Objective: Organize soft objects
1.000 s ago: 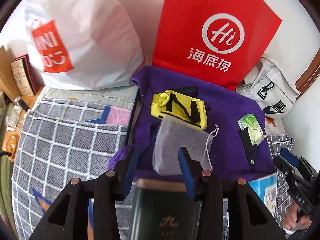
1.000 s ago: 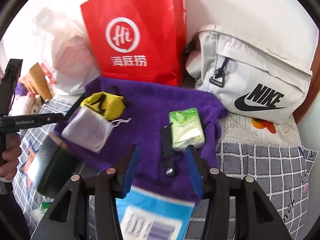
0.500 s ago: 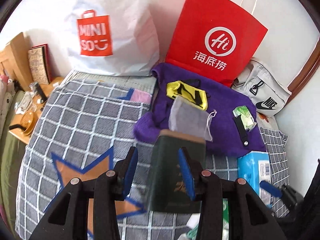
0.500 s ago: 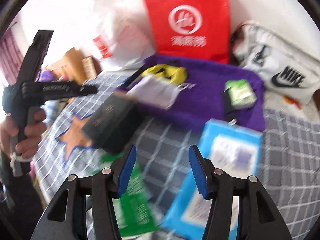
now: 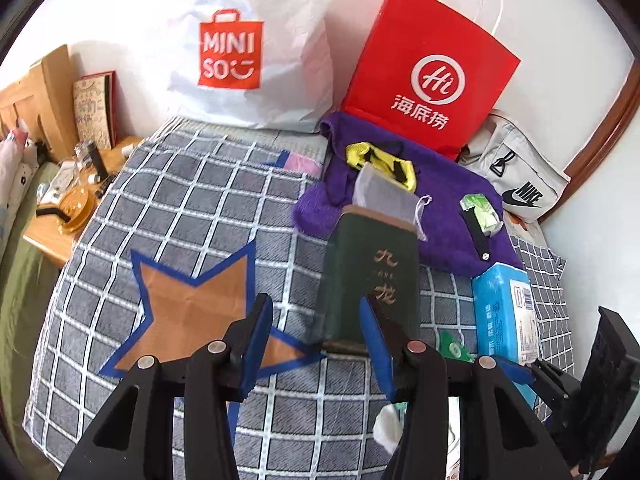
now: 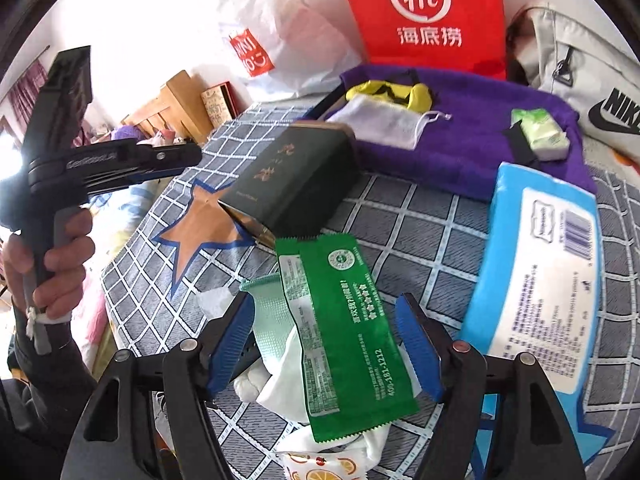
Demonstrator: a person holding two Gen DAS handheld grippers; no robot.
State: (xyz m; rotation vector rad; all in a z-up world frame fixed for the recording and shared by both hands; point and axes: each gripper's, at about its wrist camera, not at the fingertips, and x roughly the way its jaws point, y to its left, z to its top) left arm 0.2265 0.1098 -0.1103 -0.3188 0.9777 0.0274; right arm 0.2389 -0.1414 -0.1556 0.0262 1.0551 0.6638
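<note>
A purple towel (image 5: pixel 448 216) (image 6: pixel 472 136) lies at the back of the checked bed. On it are a yellow pouch (image 5: pixel 380 162) (image 6: pixel 392 94), a grey mesh bag (image 5: pixel 384 198) (image 6: pixel 384 124) and a green tissue pack (image 5: pixel 480 212) (image 6: pixel 546 138). My left gripper (image 5: pixel 316 332) is open and empty above the bed, beside a dark green box (image 5: pixel 370 276) (image 6: pixel 292 180). My right gripper (image 6: pixel 326 336) is open and empty, its fingers either side of a green foil packet (image 6: pixel 340 328) that lies over a mint and white cloth (image 6: pixel 268 316).
A blue wipes pack (image 6: pixel 536 272) (image 5: pixel 504 312) lies to the right. A red paper bag (image 5: pixel 432 76), a white Miniso bag (image 5: pixel 248 48) and a grey Nike bag (image 5: pixel 516 176) stand against the wall. A cluttered wooden bedside table (image 5: pixel 68 208) is at the left.
Both grippers have pulled back from the purple towel toward the near side of the bed. The right one now hovers over the green packet and cloth. Both stayed open.
</note>
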